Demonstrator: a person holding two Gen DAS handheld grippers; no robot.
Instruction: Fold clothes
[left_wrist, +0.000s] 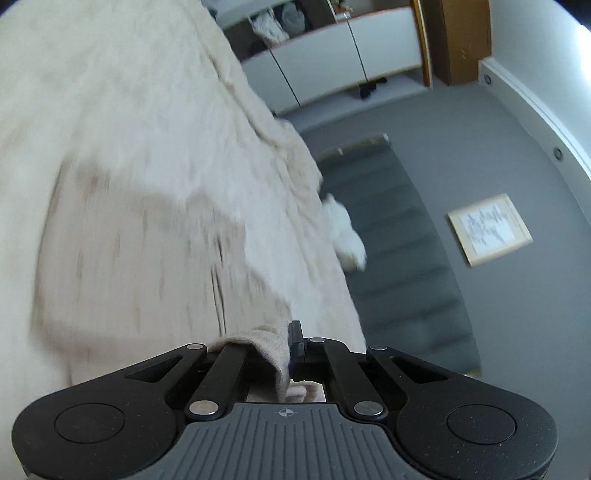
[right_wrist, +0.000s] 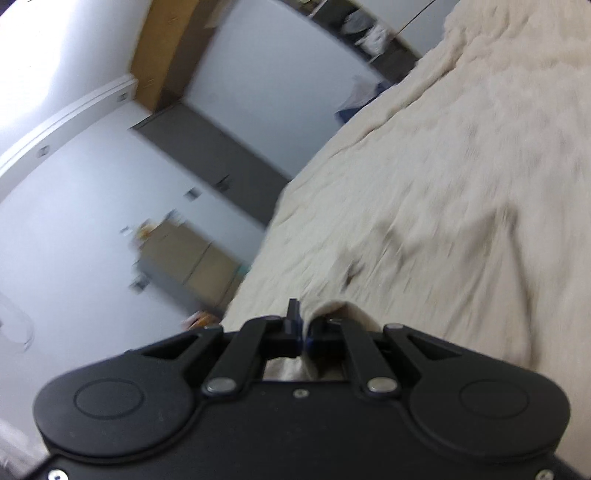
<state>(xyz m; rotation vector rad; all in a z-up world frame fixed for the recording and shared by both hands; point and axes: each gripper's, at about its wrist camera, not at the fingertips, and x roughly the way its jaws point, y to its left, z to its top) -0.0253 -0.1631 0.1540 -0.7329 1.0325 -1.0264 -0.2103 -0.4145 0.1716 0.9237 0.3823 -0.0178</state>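
A cream beige garment (left_wrist: 122, 229) lies spread over a bed covered in pale fabric (left_wrist: 110, 74). My left gripper (left_wrist: 286, 341) is shut on a folded edge of the garment, which drapes over its left finger. In the right wrist view the same beige garment (right_wrist: 424, 236) stretches away to the right. My right gripper (right_wrist: 304, 325) is shut on another edge of it, which covers the right finger. Both views are blurred by motion.
A grey upholstered bench (left_wrist: 399, 236) stands beside the bed, with a white fluffy thing (left_wrist: 347, 236) at the bed's edge. White cabinets (left_wrist: 332, 62) and a framed picture (left_wrist: 489, 229) lie beyond. The right wrist view shows a dark door (right_wrist: 221, 162) and a wooden dresser (right_wrist: 188, 254).
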